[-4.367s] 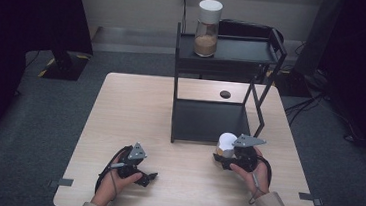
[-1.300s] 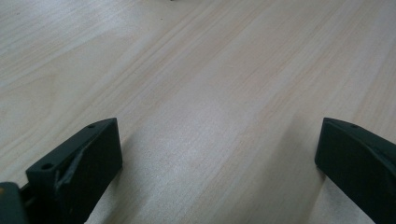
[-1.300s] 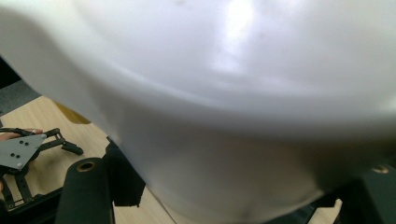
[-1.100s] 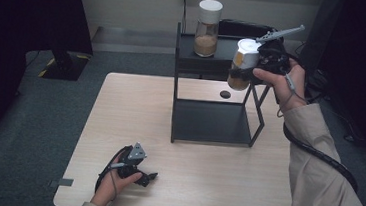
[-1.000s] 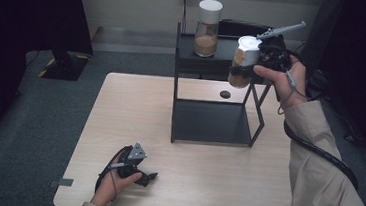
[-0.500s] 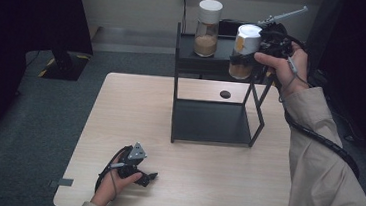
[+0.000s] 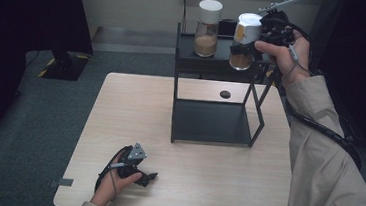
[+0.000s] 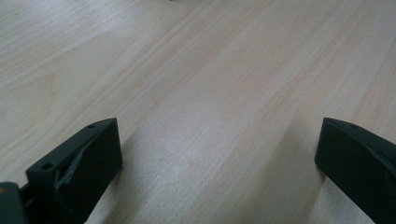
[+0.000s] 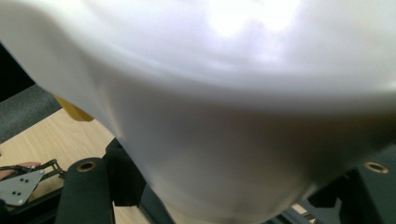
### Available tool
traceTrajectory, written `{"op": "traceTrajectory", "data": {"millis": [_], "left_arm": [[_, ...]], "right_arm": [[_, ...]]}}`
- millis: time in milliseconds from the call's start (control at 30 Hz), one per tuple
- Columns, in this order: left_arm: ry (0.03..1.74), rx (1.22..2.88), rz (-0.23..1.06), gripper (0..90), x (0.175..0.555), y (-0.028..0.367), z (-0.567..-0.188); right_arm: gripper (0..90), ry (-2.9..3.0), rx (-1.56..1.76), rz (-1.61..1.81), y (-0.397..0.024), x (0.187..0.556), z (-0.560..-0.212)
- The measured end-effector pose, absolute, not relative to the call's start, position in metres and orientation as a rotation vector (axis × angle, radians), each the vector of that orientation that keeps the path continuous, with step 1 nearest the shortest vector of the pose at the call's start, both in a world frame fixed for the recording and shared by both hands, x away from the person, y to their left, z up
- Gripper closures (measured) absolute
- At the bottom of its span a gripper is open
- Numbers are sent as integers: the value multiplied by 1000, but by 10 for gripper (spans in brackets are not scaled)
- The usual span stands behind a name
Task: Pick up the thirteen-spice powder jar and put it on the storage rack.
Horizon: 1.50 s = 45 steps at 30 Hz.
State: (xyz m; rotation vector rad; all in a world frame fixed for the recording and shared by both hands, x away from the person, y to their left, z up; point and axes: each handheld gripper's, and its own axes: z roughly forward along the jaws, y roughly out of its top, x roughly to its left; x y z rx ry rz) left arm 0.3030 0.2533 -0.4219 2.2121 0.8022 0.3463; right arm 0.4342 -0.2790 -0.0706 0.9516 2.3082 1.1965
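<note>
A white-lidded jar [image 7: 244,40] is gripped by the right gripper's [image 7: 250,47] fingers beside the black shelf's [image 7: 218,65] second jar [image 7: 208,22], to be lowered there; the left gripper [image 7: 141,172] rests open.

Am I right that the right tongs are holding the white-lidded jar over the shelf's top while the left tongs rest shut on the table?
Not quite: the left tongs are open, their jaws standing wide apart over bare table in the left gripper view. The rest holds: the right tongs grip the white-lidded jar at the black shelf's top, seen in the high view.
</note>
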Motion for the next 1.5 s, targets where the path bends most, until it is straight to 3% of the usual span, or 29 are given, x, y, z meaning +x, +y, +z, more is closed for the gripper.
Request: {"op": "traceTrajectory", "data": {"millis": [567,1500], "left_arm": [[797,2213,344,0,304,254,-422],[797,2213,344,0,303,254,-422]], "right_arm": [[303,2247,1011,1173,-267,465,-73],[300,2177,1031,1220,-267,465,-94]]}}
